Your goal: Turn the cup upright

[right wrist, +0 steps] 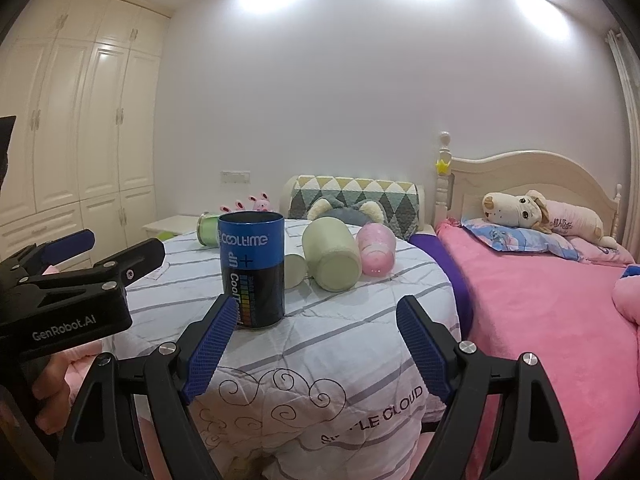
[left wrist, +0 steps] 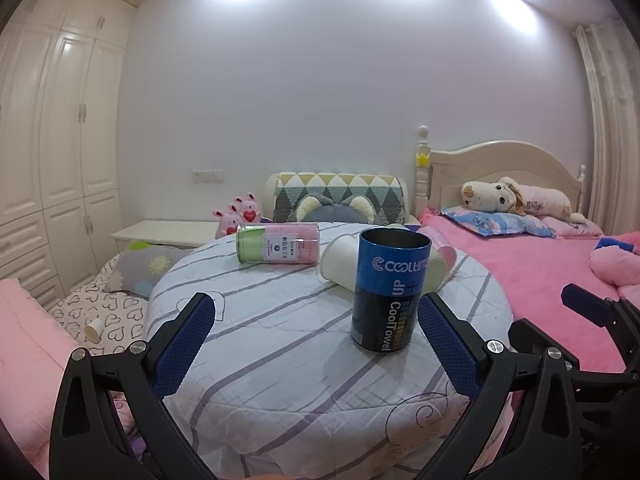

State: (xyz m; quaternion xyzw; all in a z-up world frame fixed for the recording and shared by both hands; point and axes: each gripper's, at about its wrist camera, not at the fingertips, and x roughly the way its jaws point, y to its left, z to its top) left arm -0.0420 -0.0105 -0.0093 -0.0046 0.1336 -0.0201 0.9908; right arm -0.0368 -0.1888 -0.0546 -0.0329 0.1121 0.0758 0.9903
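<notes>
Cup [left wrist: 390, 290] upright; both grippers' jaws spread, empty.

White wall [left wrist: 340, 100], cream wardrobe [left wrist: 60, 140], pink bed [right wrist: 540, 300]

cup [left wrist: 386, 292]: glossy printed | table cover [left wrist: 280, 360]: quilted matt cloth
</notes>
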